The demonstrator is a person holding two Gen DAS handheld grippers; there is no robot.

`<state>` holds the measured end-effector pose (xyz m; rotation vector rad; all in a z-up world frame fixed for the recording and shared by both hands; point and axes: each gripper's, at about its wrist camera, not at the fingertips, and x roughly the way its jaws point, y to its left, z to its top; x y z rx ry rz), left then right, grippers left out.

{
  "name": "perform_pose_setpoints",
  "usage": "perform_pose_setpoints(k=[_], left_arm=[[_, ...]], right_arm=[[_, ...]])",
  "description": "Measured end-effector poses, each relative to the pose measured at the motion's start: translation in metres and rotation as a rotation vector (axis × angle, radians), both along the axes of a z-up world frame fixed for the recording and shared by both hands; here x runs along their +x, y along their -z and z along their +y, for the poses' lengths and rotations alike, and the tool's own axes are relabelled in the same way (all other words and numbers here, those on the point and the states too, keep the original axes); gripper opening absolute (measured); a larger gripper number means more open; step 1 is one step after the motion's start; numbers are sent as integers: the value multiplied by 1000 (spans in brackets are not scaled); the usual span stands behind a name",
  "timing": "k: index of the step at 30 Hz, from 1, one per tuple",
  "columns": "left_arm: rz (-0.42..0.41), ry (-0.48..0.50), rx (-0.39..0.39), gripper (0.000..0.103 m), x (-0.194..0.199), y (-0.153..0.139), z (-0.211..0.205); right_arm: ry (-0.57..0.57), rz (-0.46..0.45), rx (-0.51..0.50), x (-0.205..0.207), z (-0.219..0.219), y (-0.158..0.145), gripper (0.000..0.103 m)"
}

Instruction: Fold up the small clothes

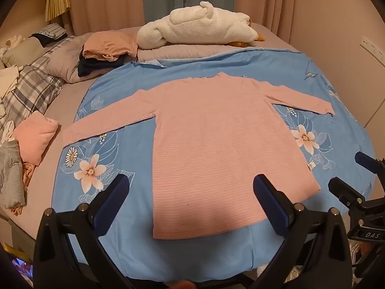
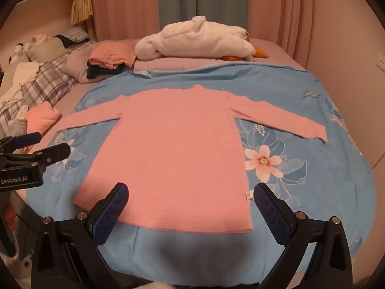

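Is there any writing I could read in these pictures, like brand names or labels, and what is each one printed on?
"GenRobot.AI" on the black body of the left gripper, seen in the right wrist view.
"DAS" on the black body of the right gripper, seen in the left wrist view.
Small white tag at the side seam of the pink long-sleeved top: too small to read.
Neck label on the top: too blurred to read.
Print on the blue floral sheet: illegible.

The light is warm and rather dim. A soft shadow lies over the near edge of the blue sheet (image 1: 192, 252). Fisheye distortion bends both pictures, with dark corners.
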<state>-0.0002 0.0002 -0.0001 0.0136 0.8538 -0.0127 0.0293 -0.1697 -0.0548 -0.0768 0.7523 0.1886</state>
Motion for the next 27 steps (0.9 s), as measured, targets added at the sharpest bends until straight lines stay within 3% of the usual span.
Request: perform_pose_setpoints(k=[27], left_arm=[[11, 5, 2, 103, -1, 2, -3]], right_arm=[[-4, 5, 6, -2, 1, -1, 103]])
